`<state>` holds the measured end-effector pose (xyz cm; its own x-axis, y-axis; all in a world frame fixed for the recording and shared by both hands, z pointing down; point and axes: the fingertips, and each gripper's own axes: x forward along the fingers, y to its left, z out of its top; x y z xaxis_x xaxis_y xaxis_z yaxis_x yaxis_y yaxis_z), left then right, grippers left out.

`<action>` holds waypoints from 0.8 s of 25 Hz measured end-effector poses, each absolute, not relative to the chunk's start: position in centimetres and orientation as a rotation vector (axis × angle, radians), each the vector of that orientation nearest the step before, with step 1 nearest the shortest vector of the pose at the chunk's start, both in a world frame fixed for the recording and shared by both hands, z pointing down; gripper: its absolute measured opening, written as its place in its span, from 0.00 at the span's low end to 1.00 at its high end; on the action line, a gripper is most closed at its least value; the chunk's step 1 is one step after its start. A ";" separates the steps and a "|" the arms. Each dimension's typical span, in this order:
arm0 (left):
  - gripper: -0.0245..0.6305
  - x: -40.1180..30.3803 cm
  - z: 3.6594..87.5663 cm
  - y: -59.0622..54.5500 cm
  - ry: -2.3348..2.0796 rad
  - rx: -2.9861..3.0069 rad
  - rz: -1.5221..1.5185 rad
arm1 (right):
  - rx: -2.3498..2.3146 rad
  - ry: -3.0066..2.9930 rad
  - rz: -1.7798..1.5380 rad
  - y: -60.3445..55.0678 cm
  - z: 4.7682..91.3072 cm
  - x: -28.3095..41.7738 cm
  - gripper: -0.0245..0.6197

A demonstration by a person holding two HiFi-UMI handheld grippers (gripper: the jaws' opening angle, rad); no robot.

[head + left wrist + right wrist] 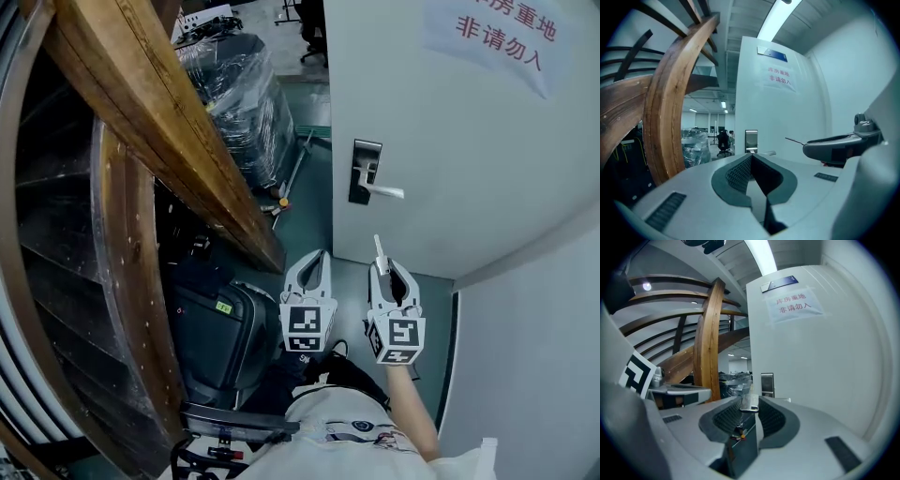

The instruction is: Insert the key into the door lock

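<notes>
The white door (450, 131) stands ahead, with a dark lock plate (366, 172) and a silver lever handle (384, 191). My right gripper (385, 269) is shut on a silver key (379, 249), whose blade points up toward the door and sits below the lock, apart from it. In the right gripper view the key (750, 402) sits between the pads, and the lock plate (767, 383) lies just beyond it. My left gripper (317, 256) is shut with nothing in it, beside the right one. The left gripper view shows the lock plate (751, 140) straight ahead.
A curved wooden stair beam (159, 122) runs down the left. Behind it are plastic-wrapped chairs (234, 94) and a black suitcase (220, 333). A paper sign (497, 37) hangs on the door. A white wall (534, 356) closes the right side.
</notes>
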<state>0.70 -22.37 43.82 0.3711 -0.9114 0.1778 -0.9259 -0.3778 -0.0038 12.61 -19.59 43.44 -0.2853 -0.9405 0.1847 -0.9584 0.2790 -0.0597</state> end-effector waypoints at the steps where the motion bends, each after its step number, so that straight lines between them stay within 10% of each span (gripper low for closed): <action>1: 0.04 0.7 44.0 -22.9 -1.695 2.520 0.233 | 1.804 -2.416 0.244 -20.1 43.7 12.5 0.22; 20: 0.04 -0.6 49.1 -27.2 -1.615 2.544 0.261 | 1.822 -2.297 0.292 -26.8 50.6 10.9 0.22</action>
<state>-0.59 -27.25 49.09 0.4167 -0.8852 0.2068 -0.9053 -0.4248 0.0061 10.88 -26.78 50.58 -0.2235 -0.9356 0.2731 -0.9742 0.2231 -0.0331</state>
